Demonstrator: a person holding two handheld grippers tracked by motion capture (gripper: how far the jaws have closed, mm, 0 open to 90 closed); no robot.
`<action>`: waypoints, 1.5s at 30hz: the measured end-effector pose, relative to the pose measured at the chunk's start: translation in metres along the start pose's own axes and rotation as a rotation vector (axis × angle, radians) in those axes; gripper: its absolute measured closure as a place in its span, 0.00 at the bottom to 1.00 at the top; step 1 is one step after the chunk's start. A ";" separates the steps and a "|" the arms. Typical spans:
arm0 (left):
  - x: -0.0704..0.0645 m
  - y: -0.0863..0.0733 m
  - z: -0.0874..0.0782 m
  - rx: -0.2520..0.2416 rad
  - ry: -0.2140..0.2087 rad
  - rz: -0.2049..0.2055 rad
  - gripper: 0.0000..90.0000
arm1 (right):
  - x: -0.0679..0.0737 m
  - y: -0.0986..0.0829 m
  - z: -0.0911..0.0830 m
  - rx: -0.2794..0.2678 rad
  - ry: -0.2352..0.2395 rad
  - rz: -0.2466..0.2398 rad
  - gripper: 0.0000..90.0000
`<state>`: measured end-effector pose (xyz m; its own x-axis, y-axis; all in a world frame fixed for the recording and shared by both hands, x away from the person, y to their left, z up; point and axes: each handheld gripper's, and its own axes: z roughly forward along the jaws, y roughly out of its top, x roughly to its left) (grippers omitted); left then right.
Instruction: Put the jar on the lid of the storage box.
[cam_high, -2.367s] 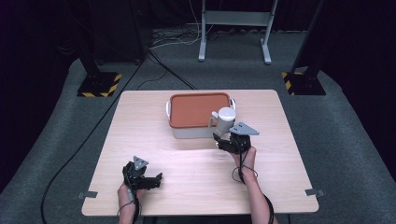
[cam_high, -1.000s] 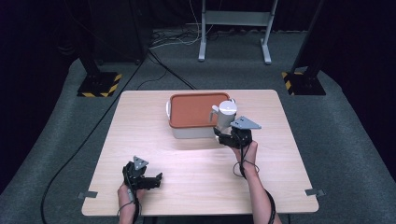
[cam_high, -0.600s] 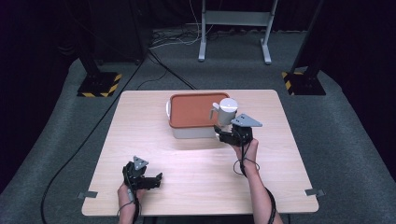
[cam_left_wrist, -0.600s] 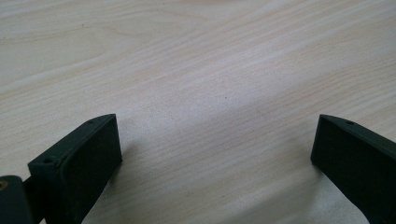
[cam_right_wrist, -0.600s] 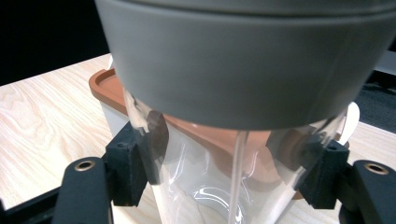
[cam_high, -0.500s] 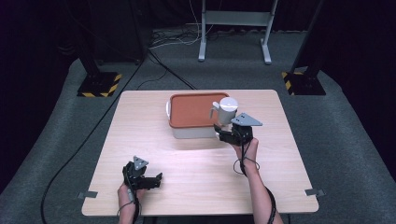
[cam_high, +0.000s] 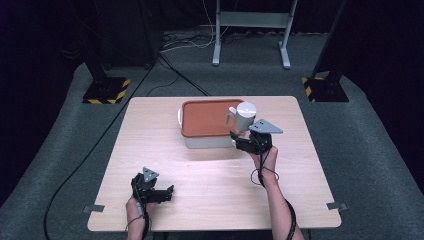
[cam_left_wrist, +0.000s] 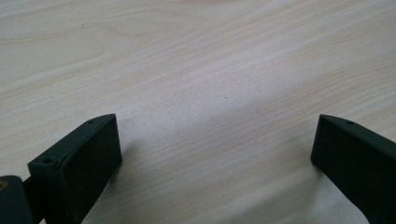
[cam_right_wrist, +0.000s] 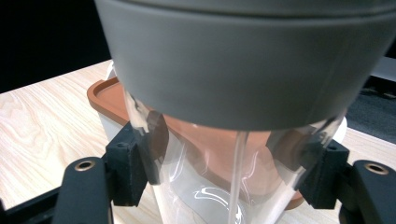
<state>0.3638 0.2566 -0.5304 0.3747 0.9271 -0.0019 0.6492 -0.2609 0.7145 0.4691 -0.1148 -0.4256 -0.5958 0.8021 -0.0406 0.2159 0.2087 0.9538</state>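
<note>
Gripping the clear jug (cam_high: 244, 118) above the orange-lidded box (cam_high: 207, 124), right tongs (cam_high: 246, 141); left tongs (cam_high: 159, 192) released on table (cam_high: 210, 200)

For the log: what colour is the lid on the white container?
Terracotta orange lid, clearest in the high view.

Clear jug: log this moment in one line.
right gripper: shut on clear jug | jug: beside orange-lidded box | left gripper: open, at table

the jug's (cam_right_wrist: 243, 140) grey lid and clear base — cut off by the frame edges.
</note>
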 end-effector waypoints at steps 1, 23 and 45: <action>0.000 0.000 0.000 0.001 0.000 0.000 0.01 | 0.000 0.000 0.000 0.000 -0.001 0.000 0.33; 0.000 0.000 0.000 0.000 -0.001 -0.001 0.01 | -0.003 0.009 0.004 0.000 -0.008 -0.010 0.33; 0.000 0.000 0.000 0.000 0.000 0.000 0.02 | -0.005 0.018 0.008 0.001 -0.008 -0.021 0.33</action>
<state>0.3638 0.2566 -0.5304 0.3752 0.9270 -0.0019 0.6490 -0.2613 0.7145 0.4822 -0.1103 -0.4110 -0.5940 0.8020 -0.0635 0.2040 0.2265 0.9524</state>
